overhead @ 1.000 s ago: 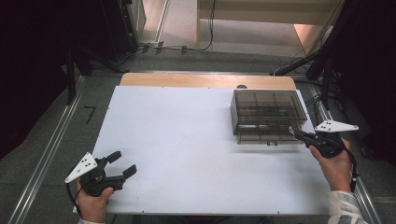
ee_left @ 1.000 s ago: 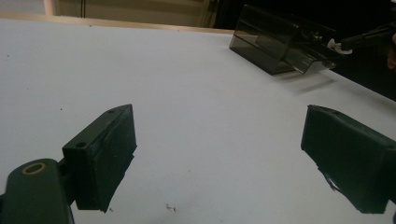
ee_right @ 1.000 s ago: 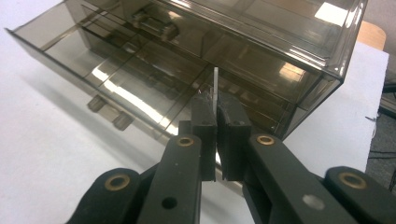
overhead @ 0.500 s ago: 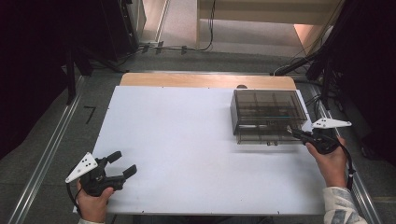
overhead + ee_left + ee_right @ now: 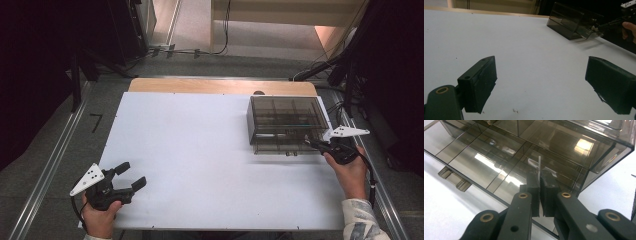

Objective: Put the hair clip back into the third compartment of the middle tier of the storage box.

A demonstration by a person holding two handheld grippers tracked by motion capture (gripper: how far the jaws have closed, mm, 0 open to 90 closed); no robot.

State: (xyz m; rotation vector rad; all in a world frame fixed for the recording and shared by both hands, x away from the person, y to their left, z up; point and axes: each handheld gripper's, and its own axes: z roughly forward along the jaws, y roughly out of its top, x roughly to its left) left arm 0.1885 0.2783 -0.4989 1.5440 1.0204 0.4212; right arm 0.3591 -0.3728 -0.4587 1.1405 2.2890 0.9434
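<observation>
A smoky transparent compartment box [image 5: 285, 122] lies at the right of the white board. My right gripper [image 5: 309, 142] reaches the box's front right corner from the right, shut on a thin white strip [image 5: 539, 167] that stands upright between its pads against the box [image 5: 524, 145]. Whether the strip belongs to the box I cannot tell. My left gripper [image 5: 131, 175] rests at the board's near left corner, open, with bare board between its jaws [image 5: 541, 82]. From there the box [image 5: 574, 22] and the right gripper [image 5: 602, 25] show far off.
The white board [image 5: 200, 150] lies on a wooden table whose far edge [image 5: 200, 86] shows behind it. A small latch tab [image 5: 454, 180] sticks out from the box's front. Metal rails run along both sides, and cables lie on the floor beyond.
The right gripper has edged a little to the left, closer to the box's front corner. The left hand has stayed still.
</observation>
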